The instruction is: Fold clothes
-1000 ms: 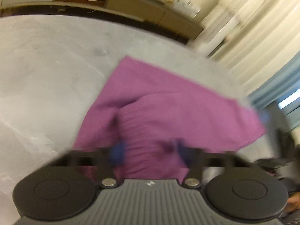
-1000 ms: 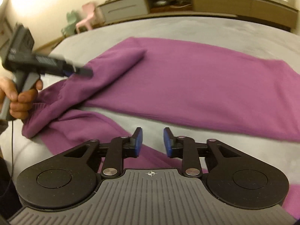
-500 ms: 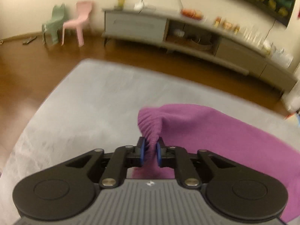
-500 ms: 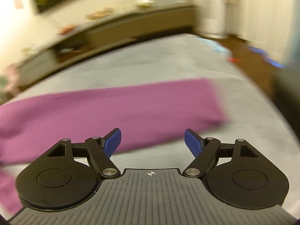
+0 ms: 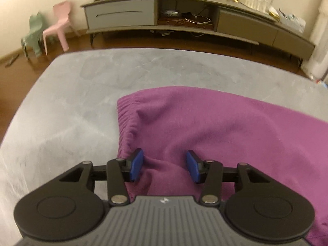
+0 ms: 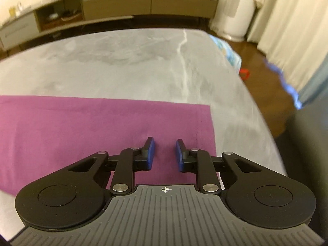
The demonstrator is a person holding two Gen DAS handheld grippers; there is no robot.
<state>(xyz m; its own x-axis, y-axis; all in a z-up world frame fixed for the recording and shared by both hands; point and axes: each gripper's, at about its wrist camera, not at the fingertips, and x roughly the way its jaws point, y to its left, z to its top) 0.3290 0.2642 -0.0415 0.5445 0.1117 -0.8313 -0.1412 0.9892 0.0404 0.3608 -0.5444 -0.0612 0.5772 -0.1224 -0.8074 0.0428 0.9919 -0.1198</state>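
Between the jaws of the left gripper (image 5: pixel 164 167) a low ridge of the purple garment (image 5: pixel 215 127) rises, its ribbed cuff or hem (image 5: pixel 125 121) running forward and just left of the left pad; these jaws have just been opening and now stand about half apart, the pads clear of the cloth, so nothing is held. Beyond them the garment spreads rightward over the grey bed (image 5: pixel 86 94). Ahead of the right gripper (image 6: pixel 165 153), the garment (image 6: pixel 82 131) lies flat, its straight end edge just right of the right pad and grey bed (image 6: pixel 133 65) past it. These jaws have just been closing, yet a narrow gap shows flat fabric between the pads, which appear to pinch nothing. To fold well, I judge each gripper should go down onto the edge nearest it, take both layers squarely, then lift and carry evenly so the cloth stays taut and the edges meet.
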